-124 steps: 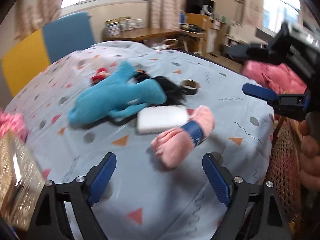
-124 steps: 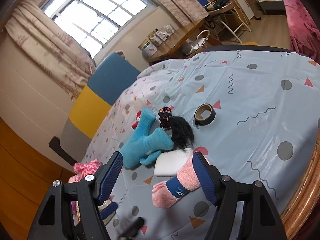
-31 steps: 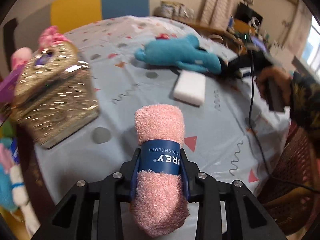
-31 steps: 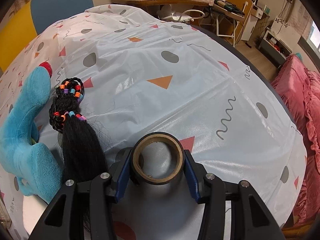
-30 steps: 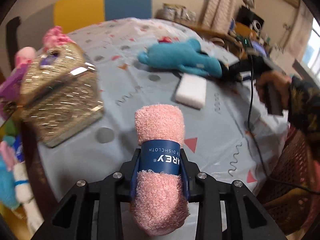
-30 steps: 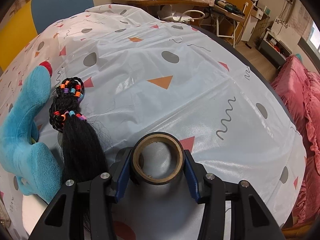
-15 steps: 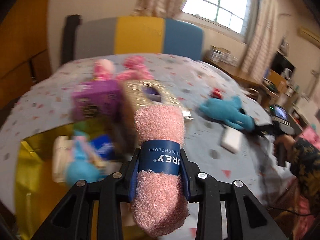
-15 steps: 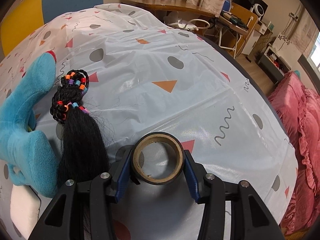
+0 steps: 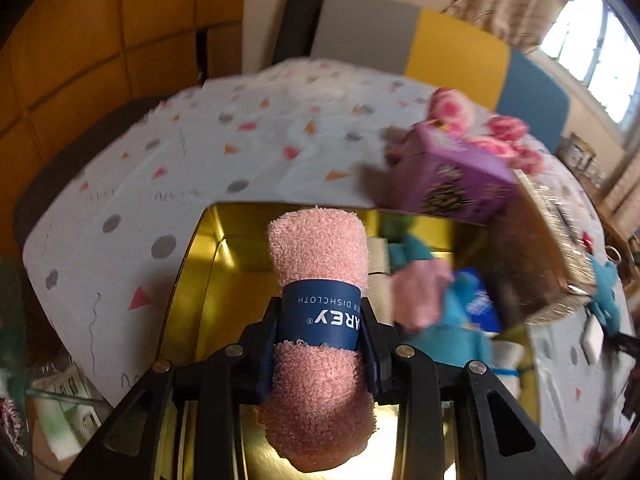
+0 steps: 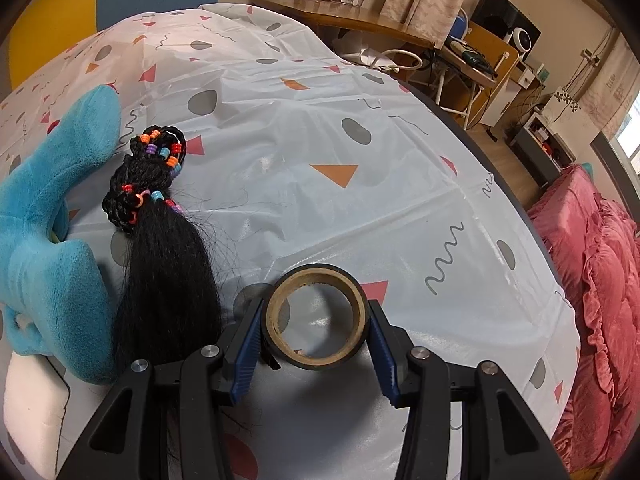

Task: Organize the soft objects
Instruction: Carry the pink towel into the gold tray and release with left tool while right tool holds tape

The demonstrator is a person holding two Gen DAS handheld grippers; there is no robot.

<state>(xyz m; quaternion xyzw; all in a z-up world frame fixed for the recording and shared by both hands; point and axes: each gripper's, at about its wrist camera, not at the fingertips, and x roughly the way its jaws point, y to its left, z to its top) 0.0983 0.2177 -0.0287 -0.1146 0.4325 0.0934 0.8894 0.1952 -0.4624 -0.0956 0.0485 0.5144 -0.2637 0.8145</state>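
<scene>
My left gripper (image 9: pixel 320 354) is shut on a rolled pink dishcloth (image 9: pixel 318 272) with a blue paper band, held above a gold bin (image 9: pixel 208 276). The bin holds a pink cloth (image 9: pixel 420 296), blue soft toys (image 9: pixel 460 344) and other items. My right gripper (image 10: pixel 314 334) is shut on a black tape roll (image 10: pixel 316 316), just above the tablecloth. Beside it lie a black hairpiece with coloured beads (image 10: pixel 160 232), a blue plush toy (image 10: pixel 52 208) and a white sponge (image 10: pixel 28 408).
A purple box (image 9: pixel 452 176) and a glittery gold box (image 9: pixel 548 248) stand at the bin's far right edge, pink plush (image 9: pixel 452 108) behind them. The patterned tablecloth (image 10: pixel 360 184) ends at a round table edge; a pink bed (image 10: pixel 600 280) lies to the right.
My left gripper has swung left with the dishcloth, from over the table to above the gold bin. My right gripper has closed on the tape roll and lifted it slightly.
</scene>
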